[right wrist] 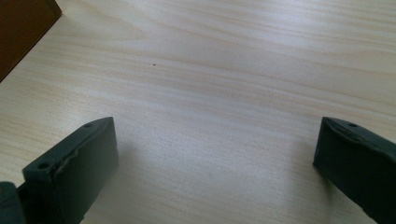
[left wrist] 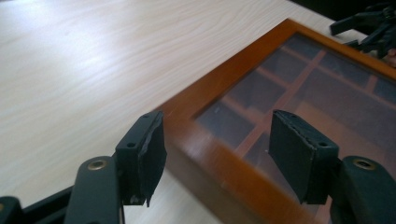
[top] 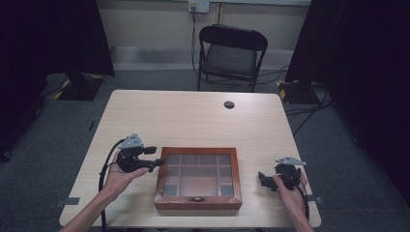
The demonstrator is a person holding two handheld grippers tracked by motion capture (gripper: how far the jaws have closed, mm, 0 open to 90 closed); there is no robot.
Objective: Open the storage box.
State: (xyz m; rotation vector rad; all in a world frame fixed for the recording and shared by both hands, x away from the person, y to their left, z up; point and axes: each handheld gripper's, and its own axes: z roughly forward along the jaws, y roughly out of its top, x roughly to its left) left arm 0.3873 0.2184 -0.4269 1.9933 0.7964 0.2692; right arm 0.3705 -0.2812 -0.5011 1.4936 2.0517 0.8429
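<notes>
Chair (top: pixel 232 53) in high view — box (left wrist: pixel 299 88) glass close-up

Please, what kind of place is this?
Probably a lab or studio set up for recording: dark curtains hang at both sides, cables run over the grey carpet, and one folding chair stands behind a plain wooden table.

No text, label, brand, number or sign can be read anywhere in these pictures. The wooden box (top: pixel 198 203) with its glass lid at the counter's near edge carries no lettering on its frame, and the counter (top: pixel 193 121) top is plain wood grain without marks. The wall socket (top: pixel 198 6) beyond the counter's far edge is too small to show any writing, and the black and yellow stripes (top: pixel 288 90) on the floor beside the stand bases are a pattern only, not words.
</notes>
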